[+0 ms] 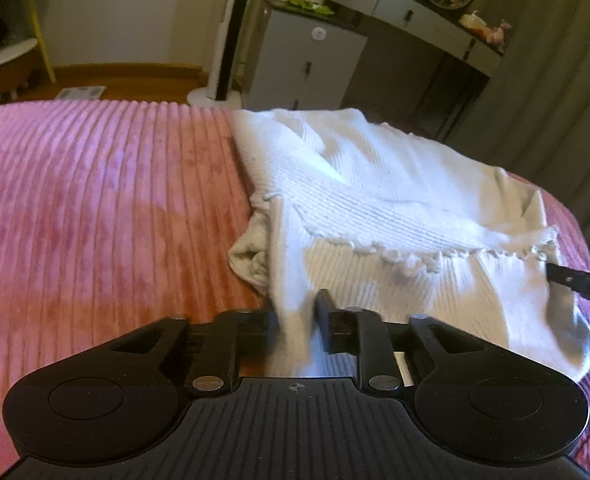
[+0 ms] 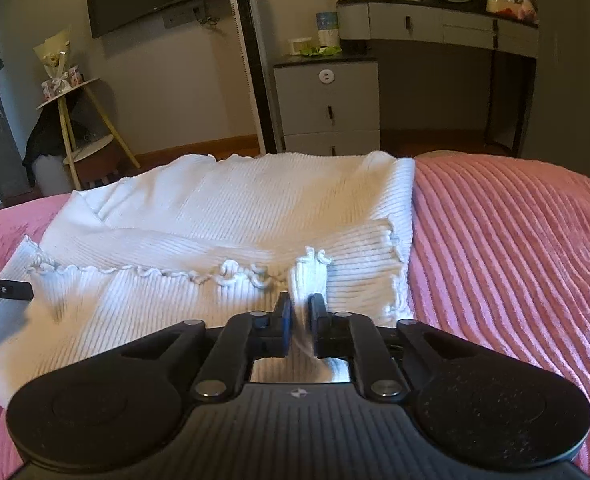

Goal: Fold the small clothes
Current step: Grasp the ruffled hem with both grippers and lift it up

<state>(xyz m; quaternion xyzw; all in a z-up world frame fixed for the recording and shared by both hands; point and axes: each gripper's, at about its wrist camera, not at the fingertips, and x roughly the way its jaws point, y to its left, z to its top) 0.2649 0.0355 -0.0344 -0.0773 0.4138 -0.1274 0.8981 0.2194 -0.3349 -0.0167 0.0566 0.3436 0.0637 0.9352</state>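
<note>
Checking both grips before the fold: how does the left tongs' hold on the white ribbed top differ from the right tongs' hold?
The left tongs pinch a plain, smooth stretch of the white ribbed top, near its outer side by the bare pink bedspread. The right tongs pinch a gathered ridge just below the frilly edge, further in from the side. Both are shut on fabric at the near end of the top.

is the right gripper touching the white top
Touching: in the right wrist view the right gripper is shut on a pinch of the white top.
</note>
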